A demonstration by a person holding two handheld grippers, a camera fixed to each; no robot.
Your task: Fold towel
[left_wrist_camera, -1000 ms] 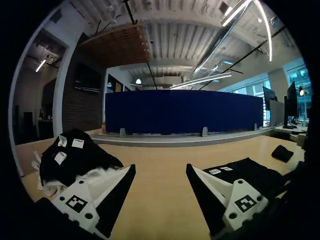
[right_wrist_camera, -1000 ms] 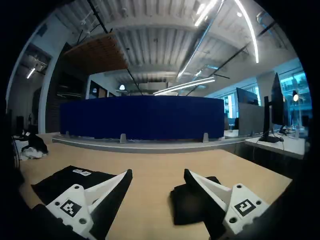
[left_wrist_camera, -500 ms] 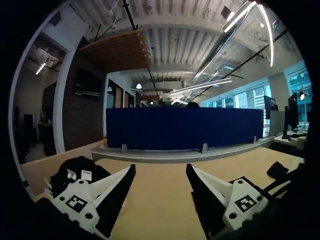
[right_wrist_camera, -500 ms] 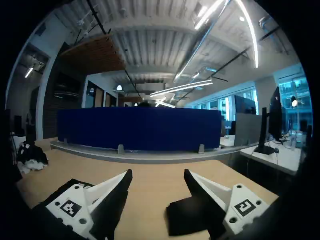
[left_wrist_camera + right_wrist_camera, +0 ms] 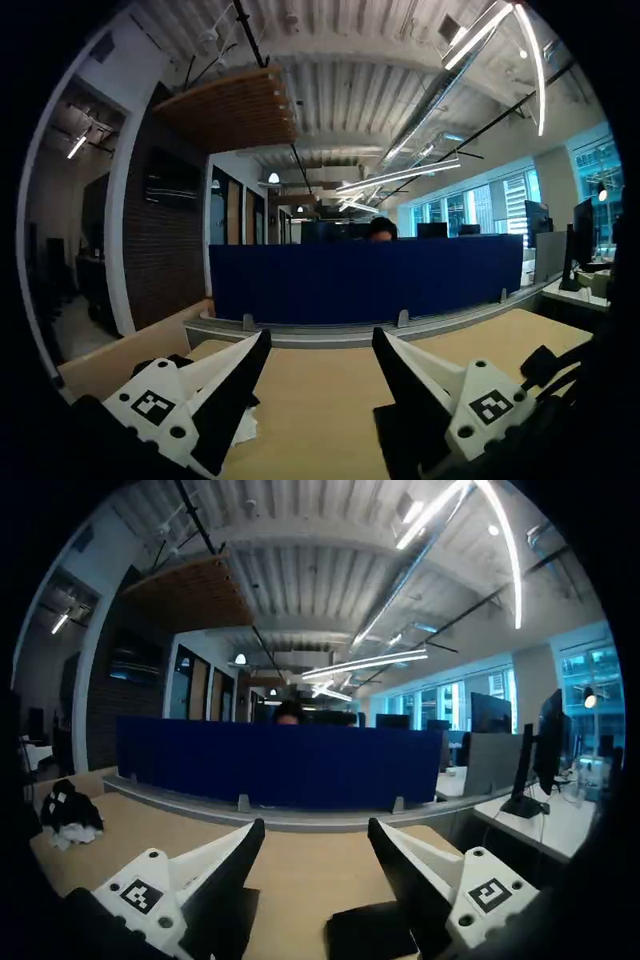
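Tilted upward since before, my left gripper (image 5: 320, 332) and right gripper (image 5: 314, 822) both gape apart; I see a matte black folded towel (image 5: 368, 932) lying flat below the right gripper's right finger.

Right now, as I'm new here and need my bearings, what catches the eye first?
A long blue partition spans the far edge of the wooden table in both views. Nearer, the left gripper and right gripper hang open above it; a dark cloth heap lies far left in the right gripper view.
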